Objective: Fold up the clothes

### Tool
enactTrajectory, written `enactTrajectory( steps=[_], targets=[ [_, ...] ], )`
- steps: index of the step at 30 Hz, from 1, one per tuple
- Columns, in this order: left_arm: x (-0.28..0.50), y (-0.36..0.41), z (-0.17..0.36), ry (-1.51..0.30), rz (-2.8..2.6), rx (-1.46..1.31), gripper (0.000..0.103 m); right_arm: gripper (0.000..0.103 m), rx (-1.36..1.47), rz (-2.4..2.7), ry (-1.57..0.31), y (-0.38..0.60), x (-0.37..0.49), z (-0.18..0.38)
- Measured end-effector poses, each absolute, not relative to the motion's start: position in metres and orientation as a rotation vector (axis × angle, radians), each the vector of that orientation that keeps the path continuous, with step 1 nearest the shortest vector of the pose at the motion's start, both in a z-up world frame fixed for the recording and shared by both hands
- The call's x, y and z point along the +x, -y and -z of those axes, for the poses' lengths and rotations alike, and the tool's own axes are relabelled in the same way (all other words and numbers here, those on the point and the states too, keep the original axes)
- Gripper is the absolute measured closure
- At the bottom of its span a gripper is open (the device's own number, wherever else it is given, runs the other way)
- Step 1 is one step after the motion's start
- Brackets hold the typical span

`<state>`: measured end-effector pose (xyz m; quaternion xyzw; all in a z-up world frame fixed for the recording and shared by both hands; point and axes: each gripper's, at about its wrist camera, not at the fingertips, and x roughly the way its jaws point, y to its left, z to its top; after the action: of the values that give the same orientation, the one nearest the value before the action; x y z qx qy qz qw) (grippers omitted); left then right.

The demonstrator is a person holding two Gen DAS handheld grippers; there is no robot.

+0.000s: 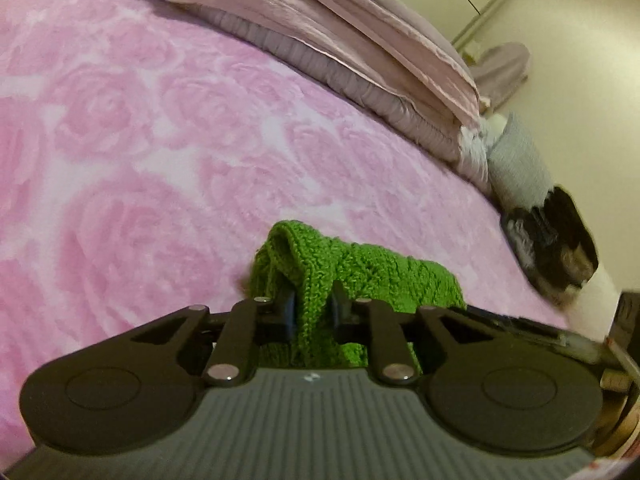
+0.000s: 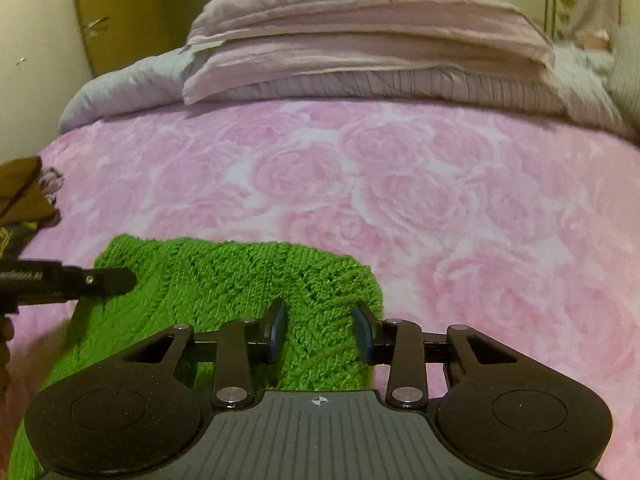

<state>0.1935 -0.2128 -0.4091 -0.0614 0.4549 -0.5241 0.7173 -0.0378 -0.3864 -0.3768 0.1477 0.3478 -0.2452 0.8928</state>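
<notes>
Left wrist view: the left gripper (image 1: 314, 312) has its jaws drawn narrow on a bunched ridge of the green knitted garment (image 1: 352, 268), the pads pressing the knit from both sides — a pinch that gives a hold on one edge for folding. The garment lies on the pink rose-patterned blanket (image 1: 160, 140), well short of the stacked lilac bedding (image 1: 360, 40).

Right wrist view: the right gripper (image 2: 319, 330) hovers with jaws half-wide over the garment's near edge (image 2: 224, 280), knit between the pads but not visibly squeezed — likely readying a second hold.
</notes>
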Motion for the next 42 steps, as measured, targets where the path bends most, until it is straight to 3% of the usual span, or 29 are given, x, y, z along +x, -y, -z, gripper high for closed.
enactTrajectory(
  steps=[7, 13, 20, 22, 23, 25, 27, 32, 38, 42],
  targets=[
    [0.148, 0.171, 0.374, -0.938, 1.108, -0.038, 0.078, 0.059, 0.410, 0.495, -0.628, 0.360, -0.118, 0.361],
    [0.097, 0.109, 0.367, -1.094, 1.152, -0.158, 0.078, 0.059, 0.540, 0.495, -0.563, 0.322, -0.187, 0.362],
    [0.078, 0.099, 0.376, -1.169, 1.140, -0.217, 0.079, 0.059, 0.625, 0.449, -0.552, 0.304, -0.196, 0.362],
    [0.076, 0.101, 0.372, -1.129, 1.139, -0.213, 0.092, 0.060, 0.611, 0.441, -0.565, 0.300, -0.192, 0.363],
    [0.075, 0.099, 0.368, -1.098, 1.144, -0.204, 0.096, 0.066, 0.597, 0.441, -0.569, 0.297, -0.191, 0.362],
    [0.069, 0.090, 0.358, -1.011, 1.154, -0.169, 0.099, 0.072, 0.556, 0.435, -0.576, 0.289, -0.187, 0.360],
    [0.063, 0.082, 0.356, -0.935, 1.140, -0.109, 0.099, 0.073, 0.495, 0.439, -0.598, 0.280, -0.182, 0.361],
    [0.058, 0.078, 0.388, -0.945, 1.074, -0.036, 0.097, 0.072, 0.351, 0.455, -0.694, 0.266, -0.164, 0.378],
    [0.048, 0.080, 0.350, -0.852, 1.084, -0.001, 0.099, 0.072, 0.258, 0.472, -0.613, 0.249, -0.181, 0.350],
    [0.026, 0.090, 0.333, -0.768, 1.184, 0.059, 0.098, 0.078, 0.254, 0.426, -0.596, 0.236, -0.185, 0.348]
  ],
)
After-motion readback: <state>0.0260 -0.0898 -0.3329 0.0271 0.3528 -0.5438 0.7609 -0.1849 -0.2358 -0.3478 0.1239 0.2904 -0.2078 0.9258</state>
